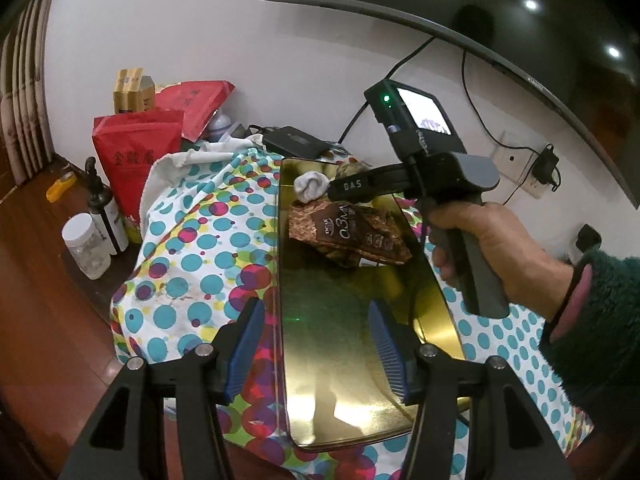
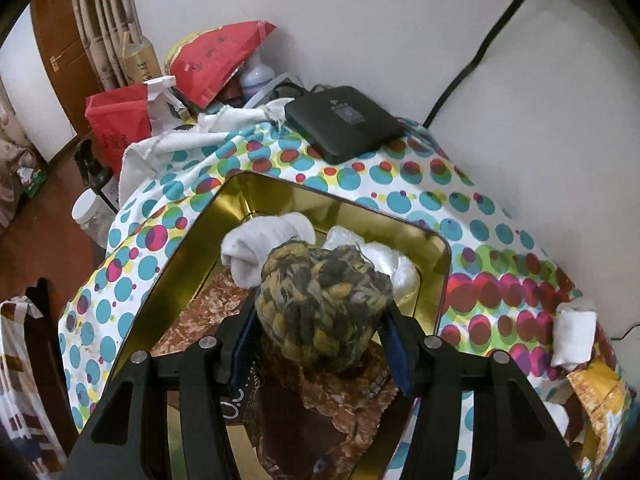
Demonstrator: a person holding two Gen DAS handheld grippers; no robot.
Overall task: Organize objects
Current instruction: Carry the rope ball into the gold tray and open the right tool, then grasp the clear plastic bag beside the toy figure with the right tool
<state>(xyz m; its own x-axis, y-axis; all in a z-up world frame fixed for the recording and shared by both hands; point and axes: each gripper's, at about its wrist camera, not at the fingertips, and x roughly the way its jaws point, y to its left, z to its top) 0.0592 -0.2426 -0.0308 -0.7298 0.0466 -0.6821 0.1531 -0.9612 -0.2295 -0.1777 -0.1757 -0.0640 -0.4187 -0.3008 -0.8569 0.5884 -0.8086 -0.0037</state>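
We are holding a mottled knitted bundle (image 2: 324,304) over the gold tin (image 2: 434,248).
Our right gripper (image 2: 320,354) is pinching it above the brown packet (image 1: 348,236); our left gripper (image 1: 316,350) is hovering spread, empty, at the tin's near end.

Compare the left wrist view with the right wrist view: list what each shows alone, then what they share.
Left wrist only: the open left claw over the near end of the gold tin, the hand gripping the right tool, a monitor, a dark bottle.
Right wrist only: the right claw around a mottled yarn ball, a white packet on the cloth.
Both: tin, white sock, brown snack bag, dotted cloth, black box.
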